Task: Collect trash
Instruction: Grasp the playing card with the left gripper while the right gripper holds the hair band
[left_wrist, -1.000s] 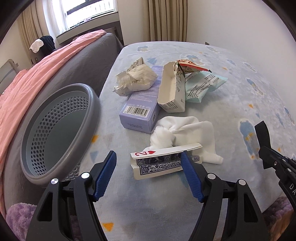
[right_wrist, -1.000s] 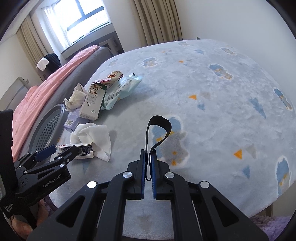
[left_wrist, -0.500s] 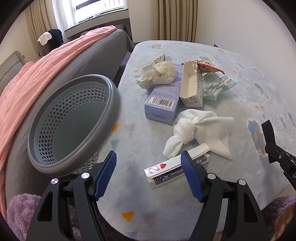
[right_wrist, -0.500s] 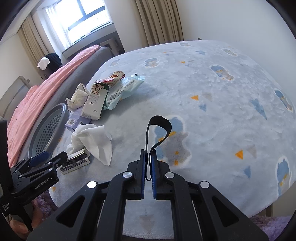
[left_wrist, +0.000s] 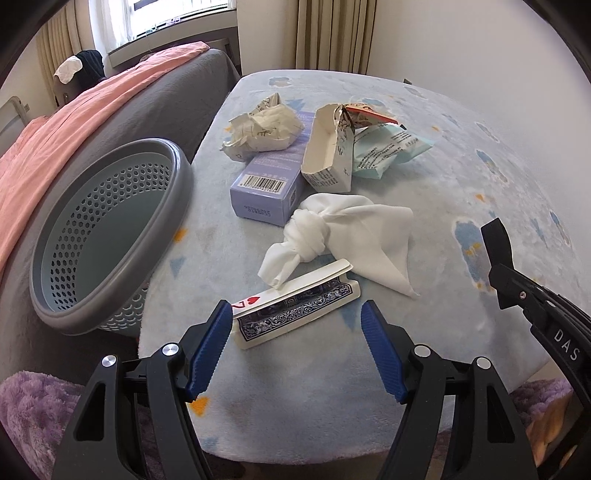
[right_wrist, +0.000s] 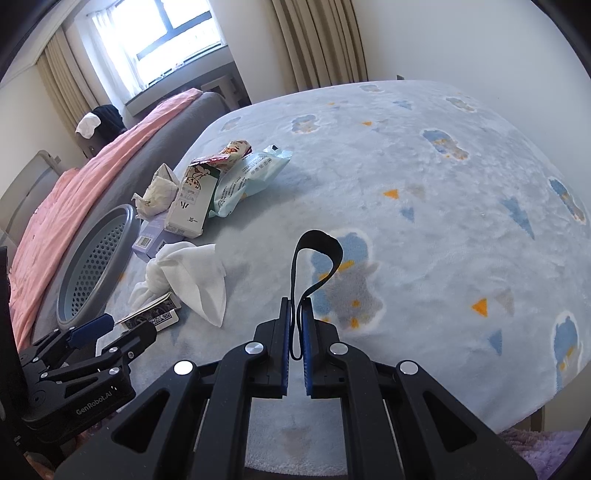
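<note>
My left gripper (left_wrist: 295, 332) had its jaws apart, and the card box (left_wrist: 295, 314) lay on the bench just in front of them, near the basket (left_wrist: 110, 236), with its long axis across the gap. My right gripper (right_wrist: 295, 332), farther away, was clamped on a black strap (right_wrist: 317, 258).

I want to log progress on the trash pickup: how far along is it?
Nothing looks done: the gray basket shows nothing inside. In hand: the open left gripper brackets the playing-card box; the right gripper pinches a black strap. Left: knotted white cloth, purple box, crumpled paper, white carton, teal packet.
</note>
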